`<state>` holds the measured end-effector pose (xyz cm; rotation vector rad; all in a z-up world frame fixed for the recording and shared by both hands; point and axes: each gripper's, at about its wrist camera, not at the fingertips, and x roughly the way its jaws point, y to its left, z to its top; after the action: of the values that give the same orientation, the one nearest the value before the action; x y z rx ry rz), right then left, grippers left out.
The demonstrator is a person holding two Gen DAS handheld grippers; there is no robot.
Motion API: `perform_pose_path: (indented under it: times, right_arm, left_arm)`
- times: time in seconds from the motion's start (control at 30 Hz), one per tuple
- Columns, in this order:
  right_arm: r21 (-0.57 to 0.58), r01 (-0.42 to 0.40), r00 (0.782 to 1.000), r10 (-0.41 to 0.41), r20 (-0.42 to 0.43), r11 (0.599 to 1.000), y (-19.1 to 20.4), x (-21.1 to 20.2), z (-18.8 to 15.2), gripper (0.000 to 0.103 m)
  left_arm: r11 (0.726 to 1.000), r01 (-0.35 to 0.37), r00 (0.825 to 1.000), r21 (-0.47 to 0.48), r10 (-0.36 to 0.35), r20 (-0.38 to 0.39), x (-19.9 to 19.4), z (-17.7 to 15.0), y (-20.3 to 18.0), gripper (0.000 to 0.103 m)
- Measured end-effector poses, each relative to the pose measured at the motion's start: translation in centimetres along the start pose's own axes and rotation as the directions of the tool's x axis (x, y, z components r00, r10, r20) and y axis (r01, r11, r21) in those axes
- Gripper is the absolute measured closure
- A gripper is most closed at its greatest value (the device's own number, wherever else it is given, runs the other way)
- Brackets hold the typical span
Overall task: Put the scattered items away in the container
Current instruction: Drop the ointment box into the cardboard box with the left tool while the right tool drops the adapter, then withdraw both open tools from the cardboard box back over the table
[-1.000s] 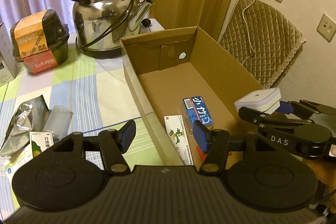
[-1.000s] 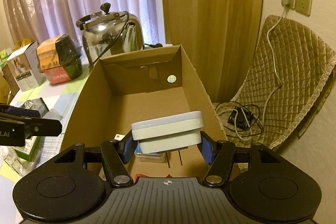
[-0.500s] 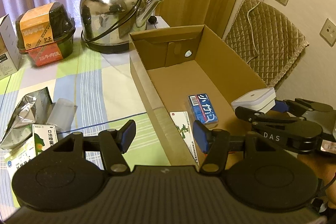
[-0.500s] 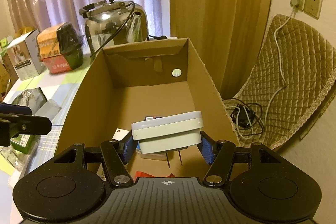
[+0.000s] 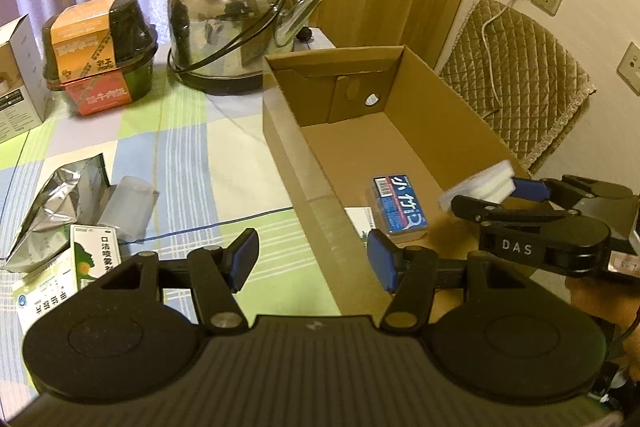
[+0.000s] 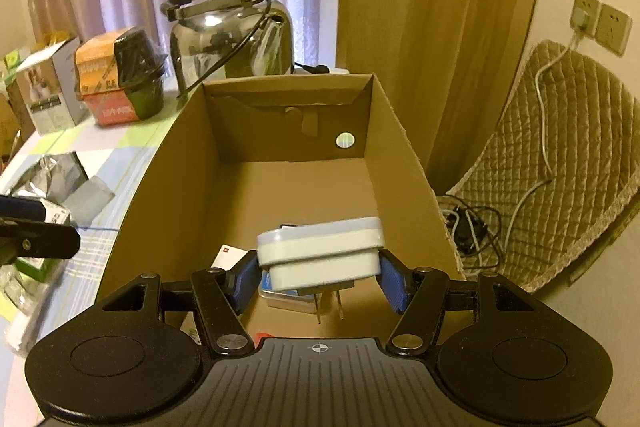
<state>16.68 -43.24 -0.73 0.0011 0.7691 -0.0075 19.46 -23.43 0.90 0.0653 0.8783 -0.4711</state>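
Right tongs (image 6: pixel 319 281) over cardboard box (image 6: pixel 404 163), spread around tilted white plug (image 6: pixel 320 251)

left gripper (image 5: pixel 312 259): jaws wide, empty | right gripper (image 6: pixel 318 273): jaws apparently parted, blurred

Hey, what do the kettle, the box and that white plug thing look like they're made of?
Kettle: polished metal, probably stainless steel; it mirrors the room. Box: brown corrugated cardboard, matte, with raw cut edges. White plug: smooth, slightly glossy plastic by the look, with two metal prongs underneath.
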Motion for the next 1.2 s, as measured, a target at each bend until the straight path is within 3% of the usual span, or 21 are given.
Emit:
perform_pose_path:
  times: [0.47, 0.5, 0.53, 0.57, 1.2]
  right_arm:
    - [0.023, 0.006, 0.999, -0.007, 0.039, 1.0, 0.1, -4.1, -1.4, 0.038]
    - [0.033, 0.003, 0.999, -0.005, 0.047, 0.999, 0.2, -4.7, -1.7, 0.031]
    - [0.04, 0.002, 0.998, -0.004, 0.059, 0.999, 0.4, -5.3, -2.0, 0.011]
    - [0.039, -0.001, 0.997, -0.002, 0.076, 0.999, 0.6, -6.0, -2.4, 0.006]
    - [0.039, -0.105, 0.992, 0.101, 0.077, 0.994, 7.8, -12.8, -5.0, 0.006]
  left_arm:
    - [0.998, -0.037, 0.999, -0.048, 0.037, -0.012, -2.2, -2.7, 2.8, 0.048]
    - [0.998, -0.039, 0.999, -0.054, 0.038, -0.013, -2.5, -3.0, 3.0, 0.048]
    - [0.997, -0.041, 0.999, -0.059, 0.04, -0.013, -2.9, -3.4, 3.3, 0.048]
    - [0.997, -0.044, 0.999, -0.062, 0.043, -0.013, -3.2, -3.7, 3.5, 0.048]
    - [0.98, -0.164, 0.986, -0.117, 0.159, -0.051, -11.7, -12.0, 8.5, 0.043]
